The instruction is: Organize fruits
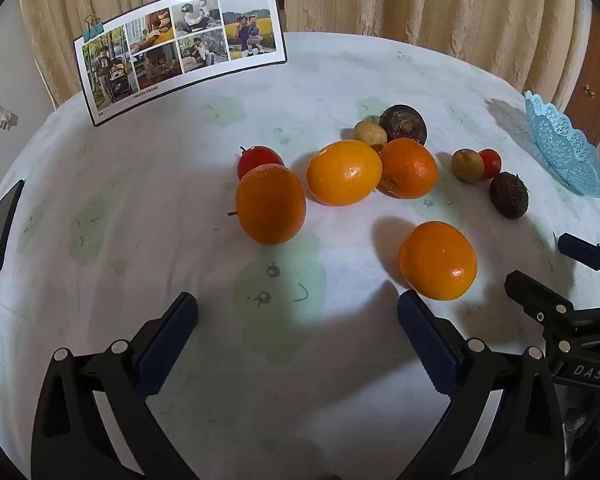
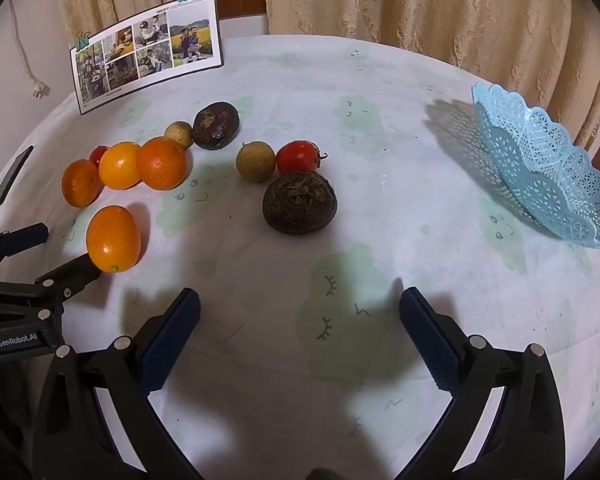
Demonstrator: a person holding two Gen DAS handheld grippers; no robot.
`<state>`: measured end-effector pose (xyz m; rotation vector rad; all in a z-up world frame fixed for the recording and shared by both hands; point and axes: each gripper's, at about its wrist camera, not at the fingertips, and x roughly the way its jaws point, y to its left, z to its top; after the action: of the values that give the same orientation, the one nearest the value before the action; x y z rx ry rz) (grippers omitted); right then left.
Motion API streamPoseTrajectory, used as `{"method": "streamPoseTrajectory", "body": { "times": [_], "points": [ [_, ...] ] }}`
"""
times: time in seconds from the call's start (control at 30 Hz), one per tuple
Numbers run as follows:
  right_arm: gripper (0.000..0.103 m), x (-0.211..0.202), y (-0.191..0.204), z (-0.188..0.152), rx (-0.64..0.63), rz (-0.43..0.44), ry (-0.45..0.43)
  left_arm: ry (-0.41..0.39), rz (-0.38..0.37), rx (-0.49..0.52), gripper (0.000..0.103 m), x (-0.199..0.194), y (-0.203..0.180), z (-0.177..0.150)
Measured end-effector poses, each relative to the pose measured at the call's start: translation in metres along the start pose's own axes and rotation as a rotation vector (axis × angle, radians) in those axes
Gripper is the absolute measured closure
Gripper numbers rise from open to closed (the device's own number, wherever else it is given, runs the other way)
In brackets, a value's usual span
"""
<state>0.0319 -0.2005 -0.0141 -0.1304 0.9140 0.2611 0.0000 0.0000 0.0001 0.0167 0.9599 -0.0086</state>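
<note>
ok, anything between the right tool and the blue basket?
No. In the right wrist view only bare white patterned tablecloth separates the open right tool from the light-blue lattice plastic basket.

In the right wrist view the fruits lie on the table (image 2: 380, 208): a cluster of oranges (image 2: 162, 163) at the left middle of the frame, a lone orange (image 2: 113, 239) below it, and a large passion fruit (image 2: 299, 208) near the centre with a tomato (image 2: 300, 156) and a small round fruit (image 2: 256, 161) side by side just above it. The basket (image 2: 548, 168) sits tilted at the right edge, well apart from the fruit. The photo card (image 2: 146, 52) stands at the upper left, and a phone (image 2: 11, 179) lies at the left edge.
</note>
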Motion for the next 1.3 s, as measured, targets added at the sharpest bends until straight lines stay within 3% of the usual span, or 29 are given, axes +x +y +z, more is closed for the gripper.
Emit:
{"method": "streamPoseTrajectory", "body": {
  "times": [1.3],
  "points": [
    [0.002, 0.0029, -0.0007, 0.0041, -0.009, -0.001, 0.030, 0.002, 0.002, 0.000, 0.005, 0.0001, -0.0001, -0.0001]
  ]
}}
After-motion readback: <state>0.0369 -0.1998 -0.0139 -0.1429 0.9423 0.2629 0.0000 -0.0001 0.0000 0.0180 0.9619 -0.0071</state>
